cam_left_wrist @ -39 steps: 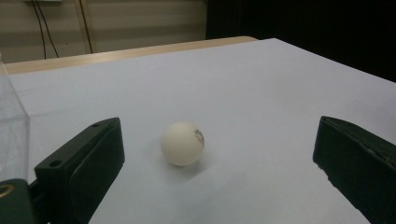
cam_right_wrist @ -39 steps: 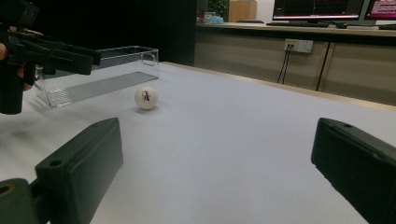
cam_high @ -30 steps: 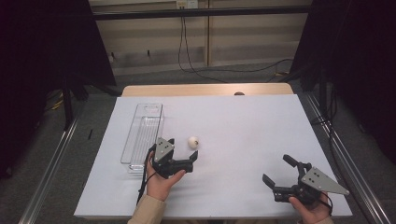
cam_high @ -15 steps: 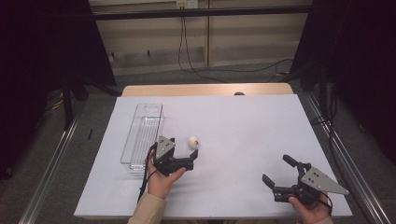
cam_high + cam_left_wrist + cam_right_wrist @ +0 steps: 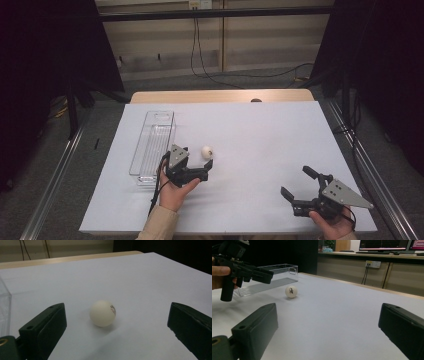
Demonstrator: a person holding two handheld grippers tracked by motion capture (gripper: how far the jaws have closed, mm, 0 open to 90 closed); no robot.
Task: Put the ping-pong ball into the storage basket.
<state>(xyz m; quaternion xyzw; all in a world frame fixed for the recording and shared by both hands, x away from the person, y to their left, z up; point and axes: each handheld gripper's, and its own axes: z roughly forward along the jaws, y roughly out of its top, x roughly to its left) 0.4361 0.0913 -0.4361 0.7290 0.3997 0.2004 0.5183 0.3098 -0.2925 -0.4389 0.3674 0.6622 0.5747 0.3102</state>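
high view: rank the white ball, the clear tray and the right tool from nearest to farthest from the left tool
1. White ball: just ahead of the left tool, on the white table cover, not yet gripped.
2. Clear tray: alongside it to the left, running toward the far edge.
3. Right tool: across the table at the near right corner, clearly farthest.

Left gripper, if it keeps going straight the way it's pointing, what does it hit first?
Probably the white ball: it sits on the table between the left gripper's open jaws, just ahead, with nothing in between.
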